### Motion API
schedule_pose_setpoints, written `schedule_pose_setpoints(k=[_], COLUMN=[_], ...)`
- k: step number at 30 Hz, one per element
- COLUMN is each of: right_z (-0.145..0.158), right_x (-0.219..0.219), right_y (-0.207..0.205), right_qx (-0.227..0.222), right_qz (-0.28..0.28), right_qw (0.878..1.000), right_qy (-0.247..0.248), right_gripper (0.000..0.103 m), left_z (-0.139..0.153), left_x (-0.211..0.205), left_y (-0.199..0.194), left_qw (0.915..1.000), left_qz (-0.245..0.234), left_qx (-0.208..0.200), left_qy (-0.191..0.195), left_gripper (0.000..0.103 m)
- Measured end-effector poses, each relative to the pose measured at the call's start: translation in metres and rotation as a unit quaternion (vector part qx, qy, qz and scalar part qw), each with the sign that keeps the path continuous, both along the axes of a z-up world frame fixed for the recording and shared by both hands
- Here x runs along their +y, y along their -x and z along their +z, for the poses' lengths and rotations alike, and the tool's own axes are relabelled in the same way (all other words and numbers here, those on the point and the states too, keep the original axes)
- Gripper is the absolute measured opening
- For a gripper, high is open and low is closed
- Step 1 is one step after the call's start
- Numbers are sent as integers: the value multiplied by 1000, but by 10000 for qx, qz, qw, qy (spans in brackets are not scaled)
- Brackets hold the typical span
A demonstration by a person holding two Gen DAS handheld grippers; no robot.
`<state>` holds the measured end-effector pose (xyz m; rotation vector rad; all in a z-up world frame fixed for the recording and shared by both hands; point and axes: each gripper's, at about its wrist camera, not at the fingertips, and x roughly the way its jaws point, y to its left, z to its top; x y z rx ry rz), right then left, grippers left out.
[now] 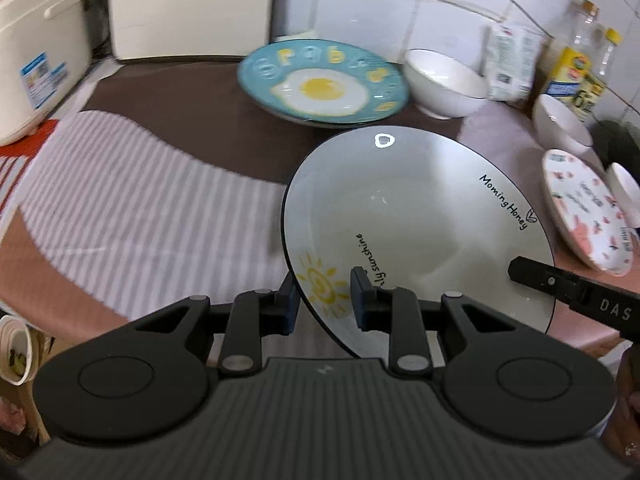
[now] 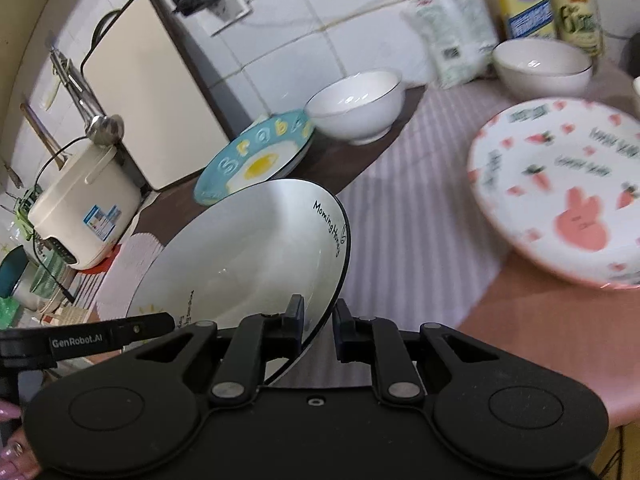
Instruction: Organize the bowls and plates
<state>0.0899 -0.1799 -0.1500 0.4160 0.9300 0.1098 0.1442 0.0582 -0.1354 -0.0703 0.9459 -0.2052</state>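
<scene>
A white deep plate with a black rim, a sun drawing and "Morning Honey" lettering [image 1: 420, 216] is held tilted above the counter; it also shows in the right wrist view [image 2: 248, 248]. My left gripper [image 1: 325, 300] is shut on its near rim by the sun. My right gripper [image 2: 317, 324] is shut on the opposite rim. A blue fried-egg plate [image 1: 320, 80] lies behind. Two white bowls [image 1: 444, 80] [image 1: 560, 124] stand at the back right. A pink rabbit plate [image 2: 560, 192] lies to the right.
A rice cooker [image 2: 84, 216] and a cream appliance [image 2: 156, 92] stand at the left. A white packet [image 2: 452, 28] and oil bottles [image 2: 576, 4] line the tiled wall. A striped cloth [image 1: 140, 200] covers the counter. The counter's front edge is near.
</scene>
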Motion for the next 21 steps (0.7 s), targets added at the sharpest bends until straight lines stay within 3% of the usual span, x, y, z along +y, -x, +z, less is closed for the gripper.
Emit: schedule_pose_setpoints(k=[11, 21], right_z=[2, -15], right_x=[-44, -46], right_y=[-4, -13], right_qx=[-117, -29], right_qz=[14, 71], right_qw=[9998, 9992], right_qy=[179, 400], right_gripper=[19, 20], left_z=[9, -13], left_x=[-46, -51], left_y=[-16, -34], left_qw=[9993, 9992], left_qz=[-370, -314], left_qx=[-9, 225], left_qy=[-103, -105], left_gripper=[25, 25])
